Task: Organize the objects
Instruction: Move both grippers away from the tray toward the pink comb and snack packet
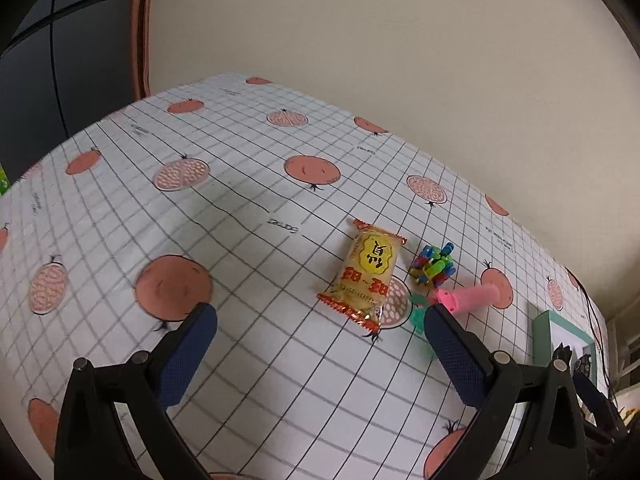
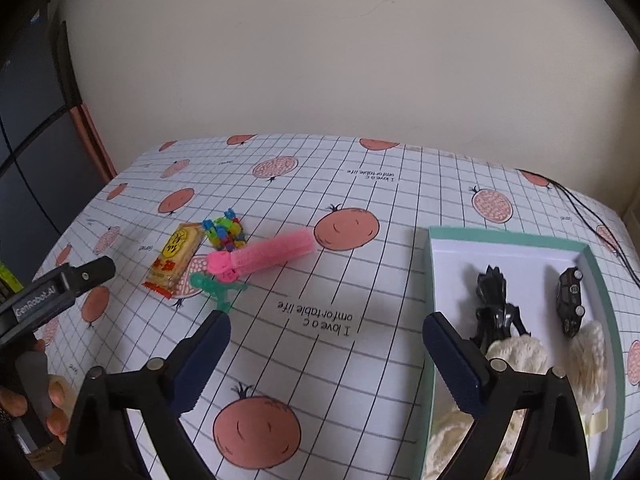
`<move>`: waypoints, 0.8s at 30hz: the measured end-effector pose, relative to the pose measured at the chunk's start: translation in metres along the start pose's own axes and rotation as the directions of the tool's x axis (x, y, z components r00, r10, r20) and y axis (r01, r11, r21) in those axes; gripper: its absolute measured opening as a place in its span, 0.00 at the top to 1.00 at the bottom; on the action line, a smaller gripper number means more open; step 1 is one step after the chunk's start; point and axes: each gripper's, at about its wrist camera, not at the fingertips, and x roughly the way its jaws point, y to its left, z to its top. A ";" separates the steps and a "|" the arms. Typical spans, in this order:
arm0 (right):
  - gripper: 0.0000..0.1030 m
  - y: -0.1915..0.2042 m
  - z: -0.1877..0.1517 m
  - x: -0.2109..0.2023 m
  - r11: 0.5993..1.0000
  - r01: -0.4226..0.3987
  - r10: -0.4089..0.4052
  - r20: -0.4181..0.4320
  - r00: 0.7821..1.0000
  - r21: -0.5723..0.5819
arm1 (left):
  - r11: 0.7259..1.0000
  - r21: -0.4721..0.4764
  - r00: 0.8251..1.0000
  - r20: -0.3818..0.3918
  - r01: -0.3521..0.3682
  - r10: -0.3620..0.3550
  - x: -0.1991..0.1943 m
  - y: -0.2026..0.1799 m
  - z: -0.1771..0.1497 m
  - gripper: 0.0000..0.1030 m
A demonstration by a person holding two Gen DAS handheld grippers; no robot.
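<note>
A white grid-lined tablecloth printed with orange pomegranates [image 2: 360, 184] covers the table. At 3 o'clock in the right wrist view sits a shallow teal-rimmed white cardboard tray [image 2: 508, 236] holding cream crocheted pieces [image 2: 516, 354], a black figurine [image 2: 494, 300] and a small dark toy car [image 2: 570, 300]. At 10 o'clock lie a pink ribbed roller [image 2: 276, 250], a yellow snack packet [image 2: 176, 258], a green plastic figure [image 2: 216, 288] and a cluster of multicoloured plastic blocks [image 2: 226, 234], close together. The right gripper [image 2: 326, 344] and left gripper [image 1: 320, 332] both hover above the cloth, spread wide and empty.
</note>
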 end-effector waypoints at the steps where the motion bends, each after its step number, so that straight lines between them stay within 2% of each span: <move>1: 0.04 0.000 0.002 0.003 1.000 -0.005 0.005 -0.004 1.000 0.008 | 1.000 0.000 1.000 -0.005 0.009 -0.009 0.004 -0.002 0.001 0.00; 9: 0.05 -0.003 0.019 0.028 0.997 -0.018 0.023 -0.060 0.998 0.072 | 1.000 0.014 0.999 -0.036 0.002 -0.002 0.039 -0.011 0.007 0.00; 12: 0.08 0.000 0.024 0.042 0.997 -0.002 0.008 -0.080 0.997 0.073 | 1.000 0.013 0.999 -0.043 0.000 0.000 0.051 -0.013 0.010 0.00; 18: 0.11 0.005 0.035 0.069 0.993 0.002 0.013 -0.126 0.992 0.115 | 0.999 0.048 0.999 -0.043 0.023 -0.021 0.063 -0.021 0.016 0.00; 24: 0.11 0.017 0.047 0.092 0.992 0.017 0.005 -0.169 0.986 0.127 | 0.998 0.025 0.997 -0.049 0.061 -0.060 0.072 -0.019 0.019 0.01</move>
